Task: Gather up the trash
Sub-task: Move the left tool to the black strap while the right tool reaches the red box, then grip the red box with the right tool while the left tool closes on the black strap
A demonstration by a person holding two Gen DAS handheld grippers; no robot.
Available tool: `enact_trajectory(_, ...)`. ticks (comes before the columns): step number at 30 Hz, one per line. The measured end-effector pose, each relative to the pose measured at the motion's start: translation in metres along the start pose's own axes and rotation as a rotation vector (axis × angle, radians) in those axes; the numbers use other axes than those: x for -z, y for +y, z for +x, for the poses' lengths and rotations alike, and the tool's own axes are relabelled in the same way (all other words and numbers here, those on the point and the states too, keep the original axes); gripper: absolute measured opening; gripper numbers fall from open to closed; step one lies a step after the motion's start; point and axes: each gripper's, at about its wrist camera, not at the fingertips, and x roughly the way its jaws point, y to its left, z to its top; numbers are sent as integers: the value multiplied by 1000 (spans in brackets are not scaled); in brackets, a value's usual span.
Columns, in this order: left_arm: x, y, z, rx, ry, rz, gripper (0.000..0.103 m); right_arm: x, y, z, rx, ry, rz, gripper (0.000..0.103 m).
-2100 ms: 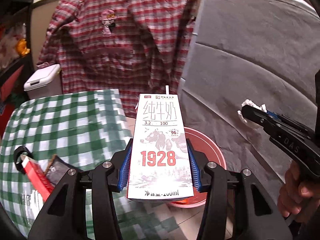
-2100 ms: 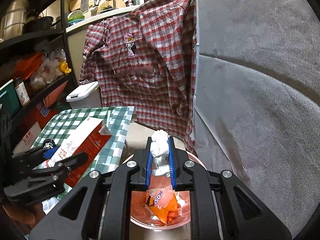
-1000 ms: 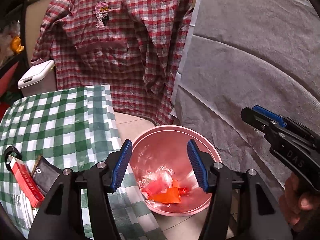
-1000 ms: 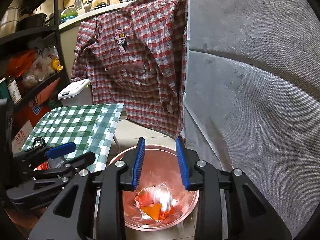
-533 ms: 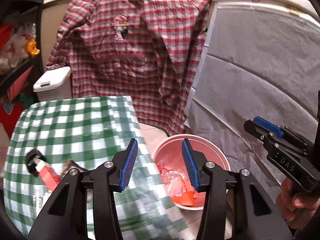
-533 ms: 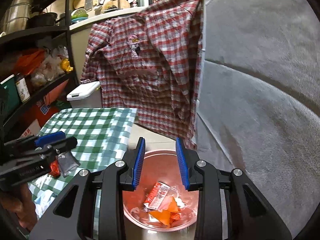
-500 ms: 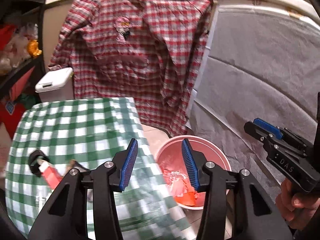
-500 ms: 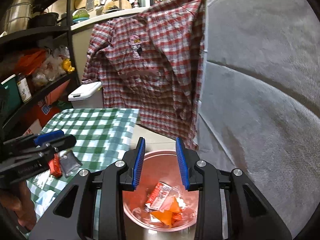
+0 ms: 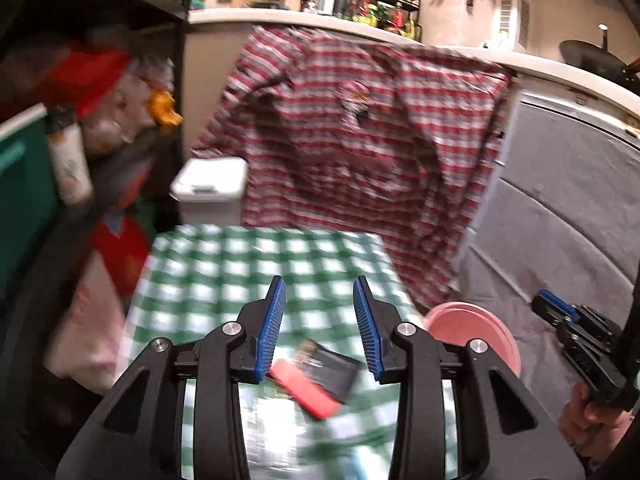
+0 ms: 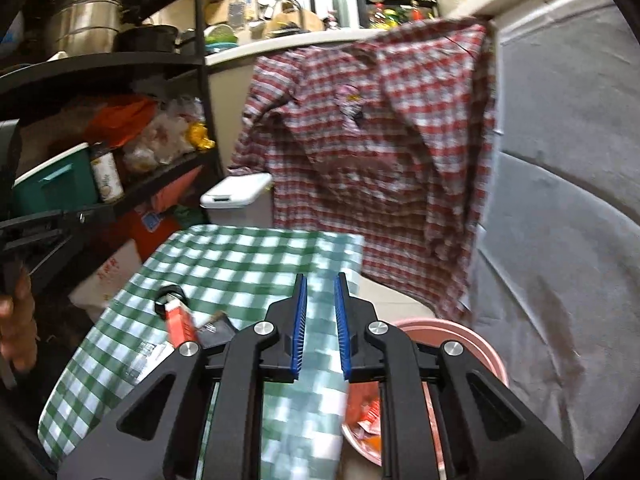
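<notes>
Both grippers hold nothing, their jaws just closing: the left gripper (image 9: 319, 328) half apart, the right gripper (image 10: 320, 320) narrow. Red packet (image 9: 304, 390) lies on the checked table (image 9: 240, 272); the pink bin (image 10: 472, 344) stands beside its right edge.

A red and white checked shirt (image 10: 372, 152) is hung over the edge of a pale worktop (image 10: 256, 46). A grey cloth (image 10: 560, 200) is spread to its right. A small white bin with a lid (image 10: 236, 194) is seen below the shirt, behind the bench. A green and white checked cloth (image 10: 248, 264) is laid over the bench. Dark shelves (image 10: 100, 68) are seen on the left, where metal pots (image 10: 88, 12), a green box (image 10: 52, 188), a jar (image 10: 106, 178) and plastic bags (image 10: 160, 136) are kept
</notes>
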Motion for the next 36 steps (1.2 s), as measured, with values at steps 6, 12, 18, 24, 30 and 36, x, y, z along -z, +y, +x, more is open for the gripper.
enact_trajectory(6, 8, 58, -6, -52, -62, -40, 35, 3, 25, 15, -65, -2, -18, 11)
enact_trajectory(12, 43, 109, 46, -89, 79, -114, 30, 14, 58, 40, -147, 43, -86, 12)
enact_trajectory(18, 57, 127, 70, -37, 104, -125, 30, 32, 95, 63, -214, 105, -171, 12)
enact_trajectory(24, 70, 108, 92, 3, 131, -32, 30, 50, 122, 88, -264, 150, -220, 12)
enact_trajectory(30, 78, 105, 108, 16, 166, -11, 30, 65, 142, 111, -296, 185, -271, 12)
enact_trajectory(36, 85, 113, 122, 15, 195, -31, 50, 79, 151, 134, -332, 264, -309, 34)
